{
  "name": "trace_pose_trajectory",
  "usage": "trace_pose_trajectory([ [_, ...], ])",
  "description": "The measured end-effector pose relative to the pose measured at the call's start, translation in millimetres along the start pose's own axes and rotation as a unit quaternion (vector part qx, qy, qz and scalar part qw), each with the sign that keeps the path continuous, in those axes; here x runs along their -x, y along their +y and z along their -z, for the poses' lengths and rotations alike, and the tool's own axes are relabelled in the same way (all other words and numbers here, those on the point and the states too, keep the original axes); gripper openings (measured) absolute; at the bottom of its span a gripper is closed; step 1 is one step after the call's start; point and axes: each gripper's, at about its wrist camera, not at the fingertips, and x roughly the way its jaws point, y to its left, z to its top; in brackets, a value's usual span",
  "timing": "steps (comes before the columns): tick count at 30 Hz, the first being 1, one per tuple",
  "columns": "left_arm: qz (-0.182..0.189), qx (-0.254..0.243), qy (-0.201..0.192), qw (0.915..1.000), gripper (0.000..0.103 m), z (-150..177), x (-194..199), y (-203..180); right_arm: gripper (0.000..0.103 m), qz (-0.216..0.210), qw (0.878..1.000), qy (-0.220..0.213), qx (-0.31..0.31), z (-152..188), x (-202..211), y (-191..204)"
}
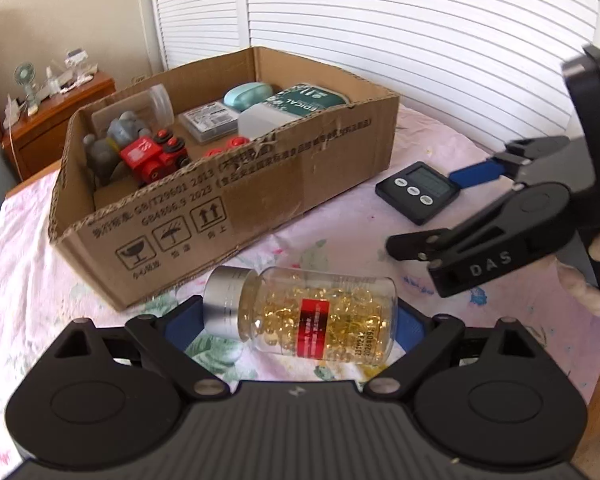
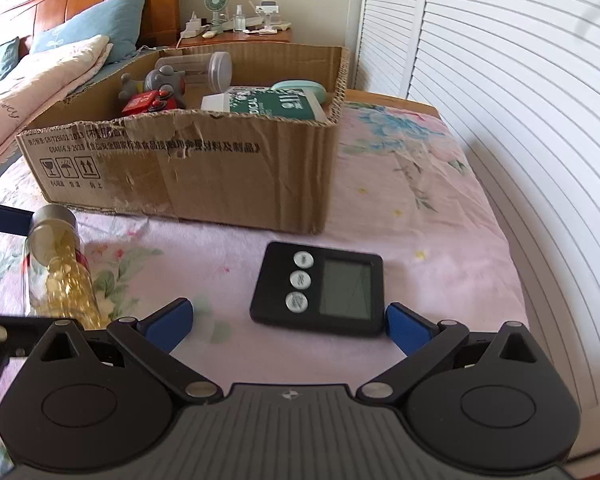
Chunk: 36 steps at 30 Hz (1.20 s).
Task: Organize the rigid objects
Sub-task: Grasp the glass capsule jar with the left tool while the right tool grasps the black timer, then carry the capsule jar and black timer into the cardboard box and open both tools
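**Two hand-held grippers over a bottle and a timer on a bed**

Left wrist view: the left hand-held gripper (image 1: 296, 326) straddles a clear capsule bottle (image 1: 312, 314) lying on its side on the flowered bedsheet (image 1: 28, 280), just in front of the cardboard box (image 1: 236, 196); its blue pads flank the silver cap and the base, whether touching cannot be told.

Right wrist view: the right hand-held gripper (image 2: 288, 326) stands open, pads either side of the black timer (image 2: 320, 288), apart from it.
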Motion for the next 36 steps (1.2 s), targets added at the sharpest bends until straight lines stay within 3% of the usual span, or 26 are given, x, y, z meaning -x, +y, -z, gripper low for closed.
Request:
trace_pose_trajectory([
  [17,0.000,-0.022,0.011,0.9997,0.095,-10,-13,-6,0.102,0.009,1.000,-0.002,-0.010,-9,-10,-2],
  [20,0.000,-0.022,0.010,0.9997,0.095,-10,-13,-6,0.099,0.015,1.000,-0.003,-0.016,-11,-10,-3],
  [25,0.000,-0.022,0.012,0.9997,0.095,-11,-13,-7,0.077,0.022,0.999,-0.006,-0.022,-15,-8,-7],
  [36,-0.004,-0.021,0.017,0.9996,0.093,-13,-12,-8,0.079,0.028,1.000,-0.003,-0.010,-19,-11,-8],
])
